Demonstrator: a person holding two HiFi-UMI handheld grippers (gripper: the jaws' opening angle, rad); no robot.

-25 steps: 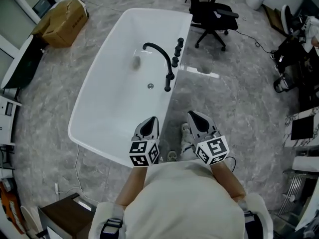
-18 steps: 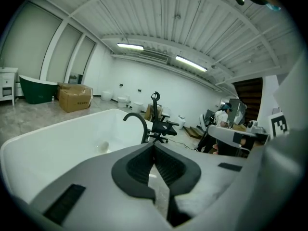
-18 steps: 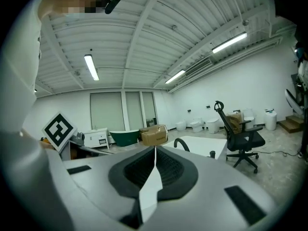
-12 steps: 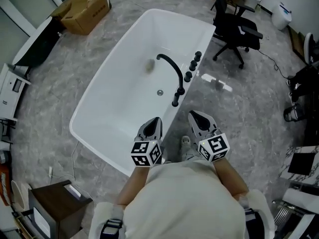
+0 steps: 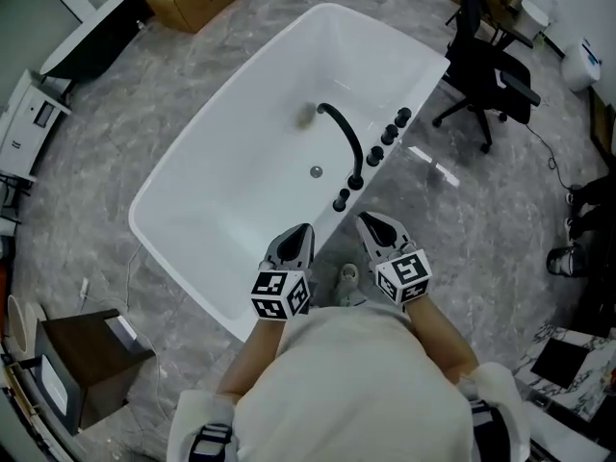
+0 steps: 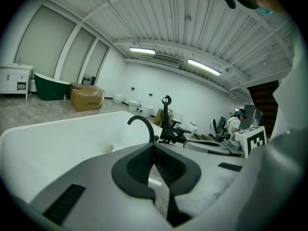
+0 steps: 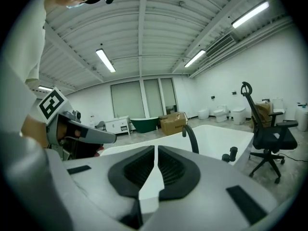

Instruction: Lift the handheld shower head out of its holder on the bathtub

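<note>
Marbled floor [image 5: 481, 219], white bathtub [image 5: 221, 200]; the shower head [image 5: 341, 201] stands upright on its rim. Your left tongs [image 5: 297, 236] and right tongs [image 5: 374, 226] are closed, empty.

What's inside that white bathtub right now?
Inside the white freestanding bathtub: a small round metal drain on the floor and a greyish round fitting on the wall. A black curved spout arches over it. The left tongs cover a bit of the near edge.
</note>
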